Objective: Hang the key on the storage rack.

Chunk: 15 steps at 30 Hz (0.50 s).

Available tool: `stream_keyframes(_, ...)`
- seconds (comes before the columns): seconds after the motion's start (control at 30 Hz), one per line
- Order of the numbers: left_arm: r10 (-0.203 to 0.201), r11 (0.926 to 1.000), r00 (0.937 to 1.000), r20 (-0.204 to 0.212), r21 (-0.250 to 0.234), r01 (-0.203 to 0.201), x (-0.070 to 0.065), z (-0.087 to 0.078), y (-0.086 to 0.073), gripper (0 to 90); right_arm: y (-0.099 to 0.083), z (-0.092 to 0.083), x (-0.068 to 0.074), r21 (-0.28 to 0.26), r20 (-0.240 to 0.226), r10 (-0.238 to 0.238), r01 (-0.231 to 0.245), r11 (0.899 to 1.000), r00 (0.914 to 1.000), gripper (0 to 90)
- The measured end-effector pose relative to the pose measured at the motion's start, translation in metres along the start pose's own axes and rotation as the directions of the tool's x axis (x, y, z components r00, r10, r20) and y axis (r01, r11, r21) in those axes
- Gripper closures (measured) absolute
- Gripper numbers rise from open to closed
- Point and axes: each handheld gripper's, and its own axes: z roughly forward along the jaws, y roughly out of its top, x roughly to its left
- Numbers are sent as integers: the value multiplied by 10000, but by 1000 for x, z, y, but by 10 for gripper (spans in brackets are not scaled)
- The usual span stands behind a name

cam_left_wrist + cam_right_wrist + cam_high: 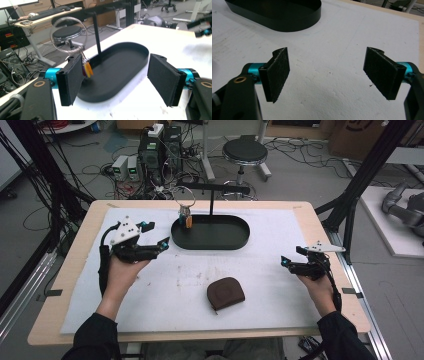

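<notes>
A black oval tray (215,244) sits at the back middle of the white mat, with a thin black T-shaped stand (211,200) rising from it. A large wire key ring (184,199) with small coloured tags hangs from the stand's left end, over the tray. My left gripper (157,235) is just left of the tray, open and holding nothing. In the left gripper view its pads (72,77) frame the tray (117,65), and the ring (68,35) hangs just beyond the left pad. My right gripper (291,256) stands open at the right, its jaws (328,72) over bare mat.
A brown zip pouch (225,293) lies on the mat at the front middle. The tray's near end (287,23) shows at the top of the right gripper view. A stool (244,152), computers and cables stand on the floor beyond the table.
</notes>
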Motion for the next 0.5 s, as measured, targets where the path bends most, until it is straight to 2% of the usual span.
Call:
stream_keyframes(0.1,-20,9999,10000,67,120,19,-8,-3,-14,287,1,-2,0,-39,-14,12,-12,10000,10000,216)
stream_keyframes(0.2,-74,10000,9999,79,45,74,-12,-6,-26,287,1,-4,0,-59,-53,28,-28,10000,10000,216)
stream_keyframes(0.4,-384,9992,9991,-177,-80,383,-8,-15,-42,283,2,-8,-1,-181,9,106,-105,9998,9999,216)
stream_keyframes(0.5,-409,9991,9987,-288,-73,408,-6,-17,-47,280,1,-12,-1,-258,44,83,-82,9996,10000,216)
